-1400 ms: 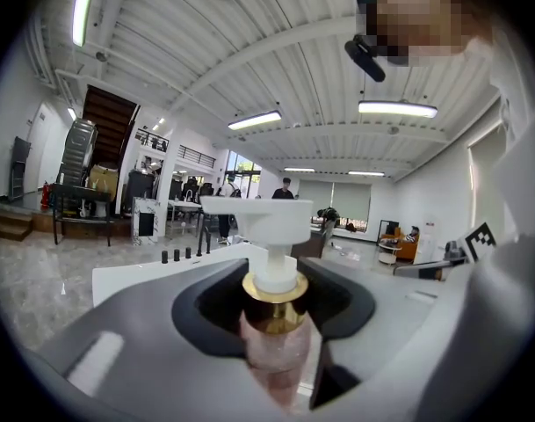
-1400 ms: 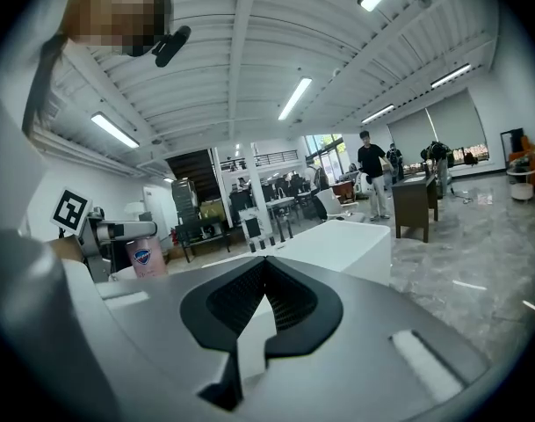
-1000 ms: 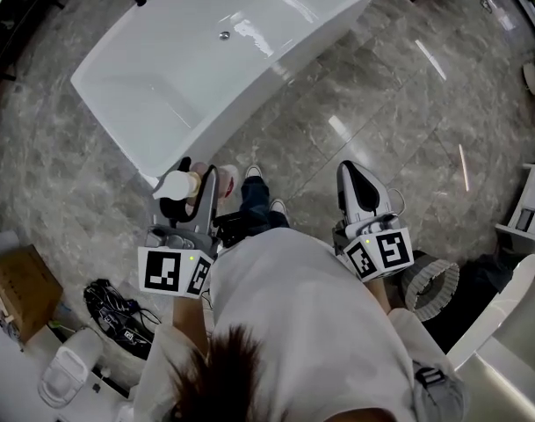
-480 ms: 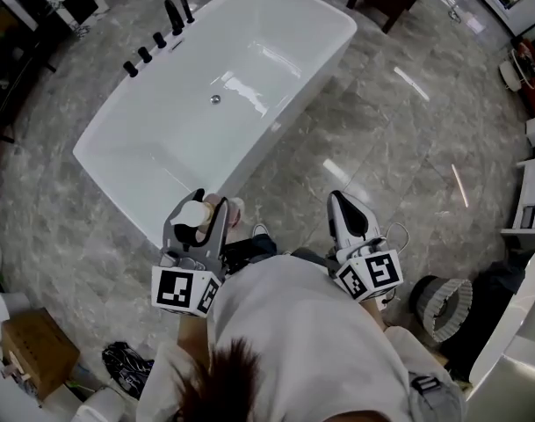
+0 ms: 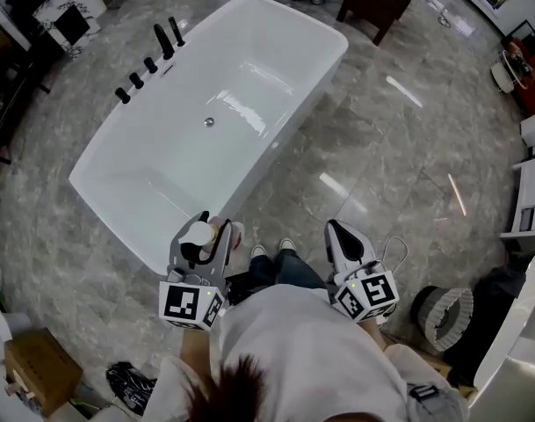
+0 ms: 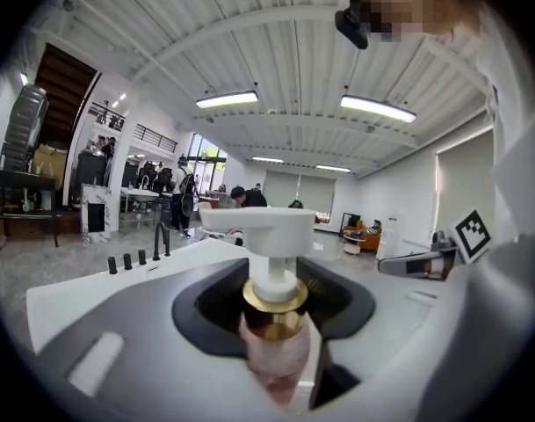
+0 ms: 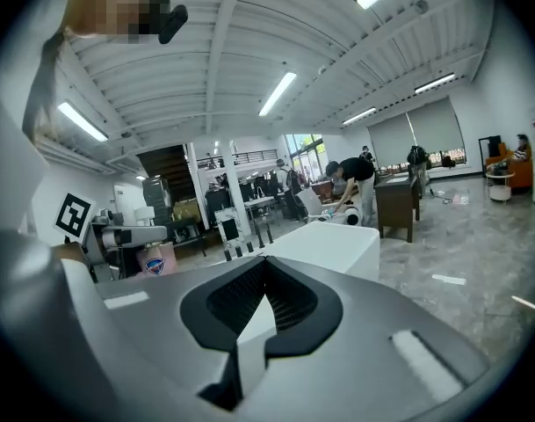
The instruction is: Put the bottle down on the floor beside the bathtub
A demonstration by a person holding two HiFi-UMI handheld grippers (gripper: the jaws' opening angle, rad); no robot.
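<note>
Left hand-held gripper [image 5: 202,225] clamped around pump bottle [image 5: 197,234], near bathtub [image 5: 162,152] corner

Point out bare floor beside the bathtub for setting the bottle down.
Bare floor runs along the right side of the bathtub, down to the person's shoes; the strip left of it is open. Crowded: cardboard box and cables at lower left.

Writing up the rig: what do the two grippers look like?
The left gripper and right gripper have light grey shells with black padded jaws; each carries a white cube with black square markers. A thin white cable loops beside the right one.
</note>
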